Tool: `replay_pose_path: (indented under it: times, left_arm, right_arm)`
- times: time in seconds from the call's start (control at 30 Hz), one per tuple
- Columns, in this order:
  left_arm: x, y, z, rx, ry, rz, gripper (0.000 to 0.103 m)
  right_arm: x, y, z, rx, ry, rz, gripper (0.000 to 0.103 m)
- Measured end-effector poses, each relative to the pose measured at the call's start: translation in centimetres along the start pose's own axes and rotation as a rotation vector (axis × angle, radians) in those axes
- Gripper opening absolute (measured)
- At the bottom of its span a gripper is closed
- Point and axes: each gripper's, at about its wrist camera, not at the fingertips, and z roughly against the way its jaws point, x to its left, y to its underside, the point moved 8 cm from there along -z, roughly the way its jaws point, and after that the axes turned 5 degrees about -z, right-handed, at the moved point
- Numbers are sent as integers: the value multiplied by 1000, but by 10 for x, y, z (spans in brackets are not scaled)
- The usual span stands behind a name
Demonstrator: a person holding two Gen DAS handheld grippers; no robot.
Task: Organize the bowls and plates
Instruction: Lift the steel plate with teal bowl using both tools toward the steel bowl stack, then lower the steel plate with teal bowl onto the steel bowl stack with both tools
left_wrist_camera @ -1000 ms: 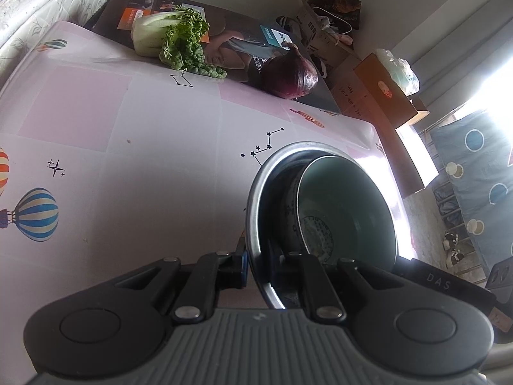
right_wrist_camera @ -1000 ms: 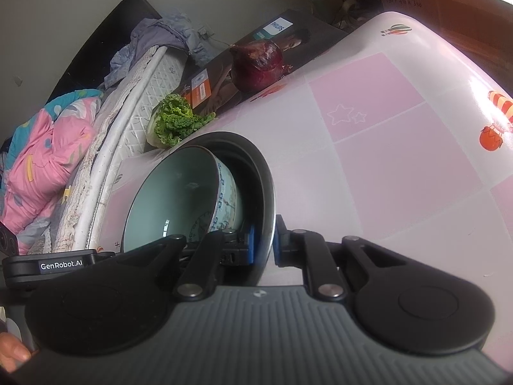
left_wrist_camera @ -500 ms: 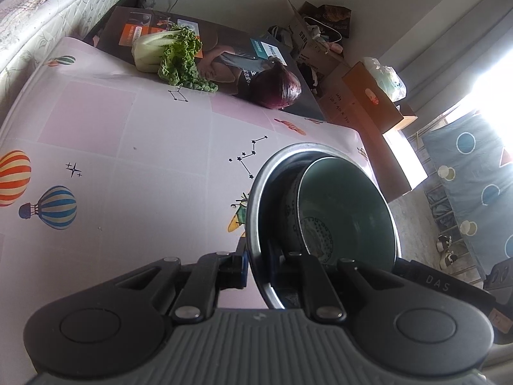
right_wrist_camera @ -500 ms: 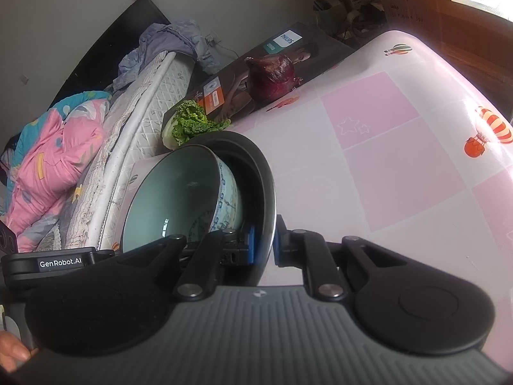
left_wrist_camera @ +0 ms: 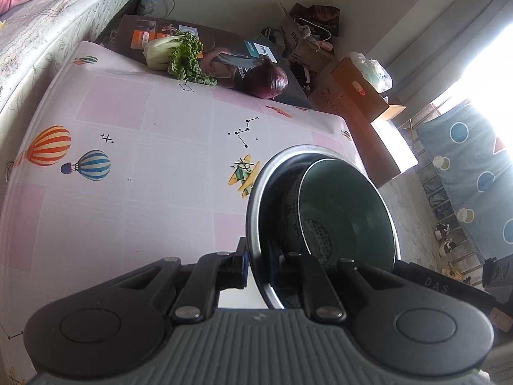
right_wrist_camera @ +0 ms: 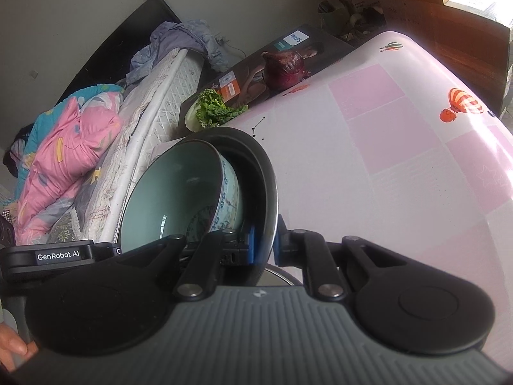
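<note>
The metal basin with the green bowl inside has risen off the table since a second ago. Left gripper and right gripper each pinch its rim from opposite sides — keep both level so the bowl doesn't slide.

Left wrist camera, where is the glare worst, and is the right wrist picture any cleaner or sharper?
Left wrist view: the window at the upper right is blown out to white; the metal bowl rim stays sharp; fisheye bends the table edges. Right wrist view: no blown-out window, only a bright sheen along the tablecloth's far edge; the green bowl is crisp, the corners darkened.
</note>
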Motion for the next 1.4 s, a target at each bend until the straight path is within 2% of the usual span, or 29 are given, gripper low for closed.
replay_pose_path:
  times: [0.23,0.53,0.77,1.0,1.17,1.33,1.4]
  left_arm:
    - [-1,41,10,38,-3,-21,11]
    - [5,87,12,82,-14,-30,12]
    - [11,106,10,113,-25,-28,12]
    - [17,119,7,140,2,-13,15]
    - [16,118,16,121,16,-19,21]
    - [15,116,33,77,46,-24,43]
    - [13,116,38,59,38,-45,48]
  right_arm:
    - [-14,54,23,48,5,-32,12]
    - [-27,102,34,90,18,-35,12]
    - [-33,119,32,114,22,-34,11]
    - [-33,122,27,103,38,-12,11]
    - [-29,117,28,66,68,46,14]
    - [-26,107,33,10,77,75,20]
    - [-26,103,35,-5,79,77,23]
